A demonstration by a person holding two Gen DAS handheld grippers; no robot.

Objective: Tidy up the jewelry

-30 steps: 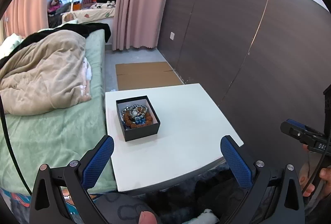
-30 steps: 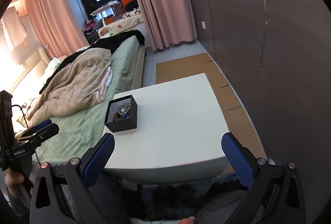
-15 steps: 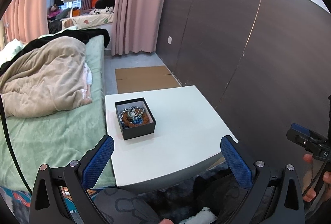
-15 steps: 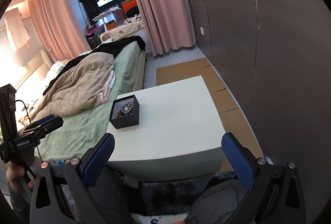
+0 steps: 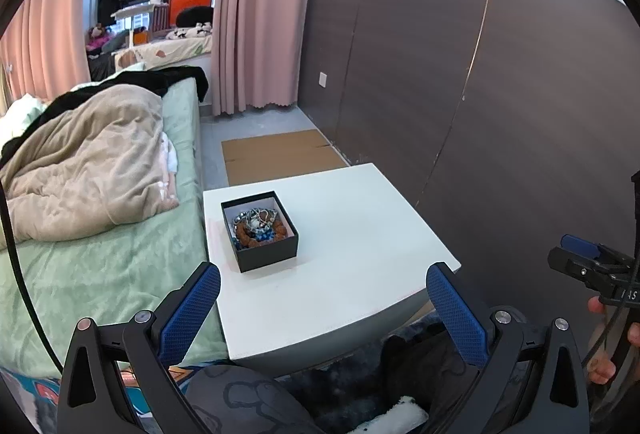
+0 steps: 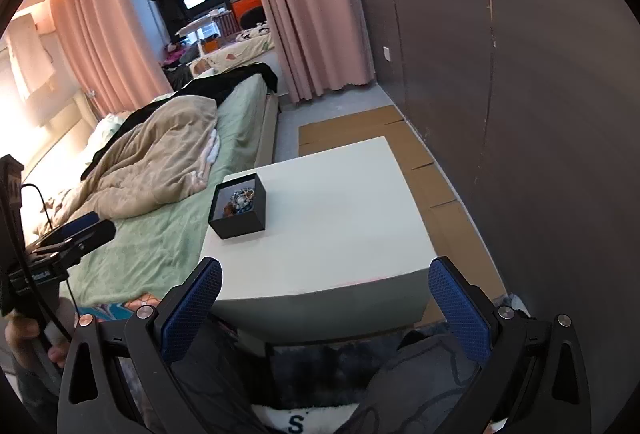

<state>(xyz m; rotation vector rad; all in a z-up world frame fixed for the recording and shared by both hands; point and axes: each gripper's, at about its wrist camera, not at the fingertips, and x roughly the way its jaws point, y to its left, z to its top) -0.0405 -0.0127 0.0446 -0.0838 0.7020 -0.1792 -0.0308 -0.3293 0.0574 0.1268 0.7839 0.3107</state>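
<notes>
A small black open box [image 5: 260, 230] sits on the left part of a white low table [image 5: 360, 234]. It holds a heap of jewelry [image 5: 258, 224]: a brown bead bracelet, blue beads and silvery chains. The box also shows in the right wrist view [image 6: 239, 205]. My left gripper [image 5: 322, 294] is open and empty, held back from the table's near edge. My right gripper [image 6: 324, 294] is open and empty, also short of the near edge. Each gripper shows at the edge of the other's view, the right one [image 5: 588, 262] and the left one [image 6: 72, 234].
A bed with a green sheet [image 5: 100, 266] and a beige blanket [image 5: 80, 161] lies along the table's left side. A dark panelled wall [image 5: 500, 93] stands on the right. Flattened cardboard [image 5: 276, 153] lies on the floor beyond the table. My knees are below the grippers.
Both grippers have drawn back and up from the table, so the box and table look smaller and farther. The box and jewelry have not moved.
</notes>
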